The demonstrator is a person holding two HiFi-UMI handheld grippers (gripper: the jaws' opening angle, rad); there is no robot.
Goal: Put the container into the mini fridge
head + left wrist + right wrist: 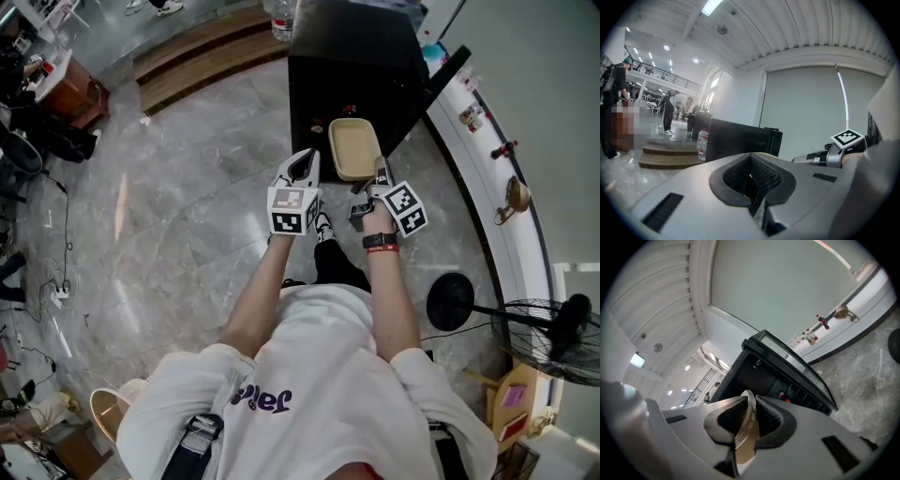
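Note:
A shallow tan container (pixel 354 148) hangs level in front of the black mini fridge (pixel 352 66), whose door (pixel 441 80) is swung wide to the right. My right gripper (pixel 380 173) is shut on the container's near right rim. In the right gripper view that rim (pixel 746 427) stands edge-on between the pads of the right gripper (pixel 751 404), with the fridge's dark inside (pixel 759 376) behind. My left gripper (pixel 302 169) floats just left of the container, apart from it. In the left gripper view the left gripper (pixel 751 161) has its jaws together with nothing between them.
A white ledge (pixel 487 141) with small ornaments runs along the wall at the right. A standing fan (pixel 553 337) is at the lower right. Wooden steps (pixel 202 52) and a water bottle (pixel 281 19) lie left of the fridge. Cables (pixel 56 291) trail on the marble floor.

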